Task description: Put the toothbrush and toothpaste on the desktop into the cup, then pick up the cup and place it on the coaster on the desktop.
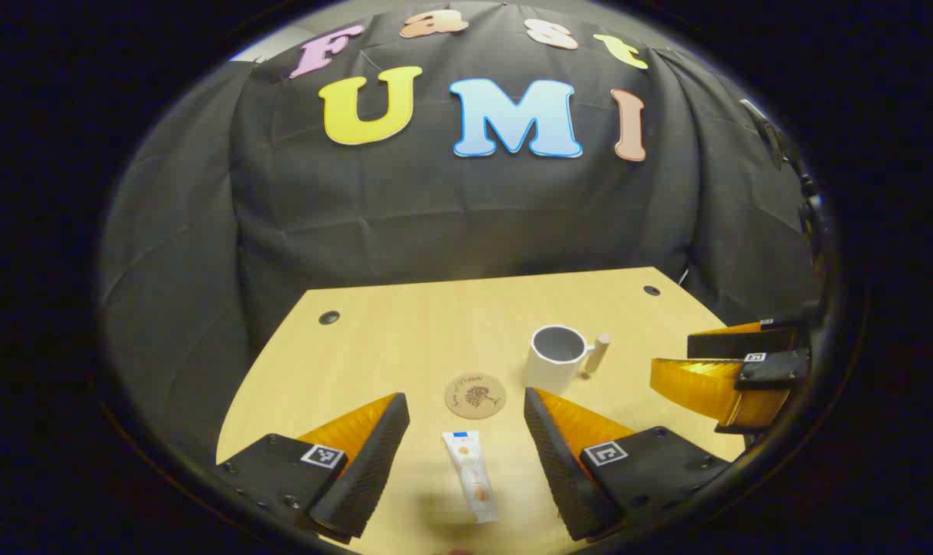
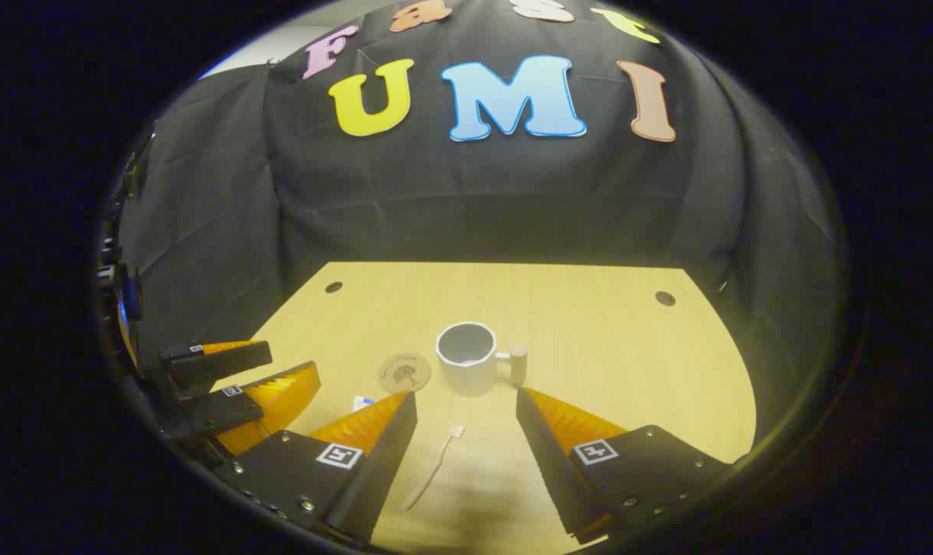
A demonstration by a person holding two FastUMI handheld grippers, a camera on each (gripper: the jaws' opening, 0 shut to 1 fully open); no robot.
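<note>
**While both grippers hover open, nothing is packed yet**

The left gripper (image 1: 466, 439) hangs with fingers spread over the toothpaste (image 1: 472, 475); the right gripper (image 2: 466, 447) likewise gapes above the toothbrush (image 2: 433, 468). Both lie on the desktop (image 2: 605, 354). Beyond, the cup (image 2: 468, 358) stands empty beside the bare coaster (image 2: 404, 372). Every step remains.

A pale wooden desk (image 1: 405, 331) stands before a creased black cloth wall (image 1: 436, 208) in dim light.

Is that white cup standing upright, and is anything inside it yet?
Upright and empty: the cup stands on its base with its open mouth up, and the right gripper view shows a bare interior.
</note>
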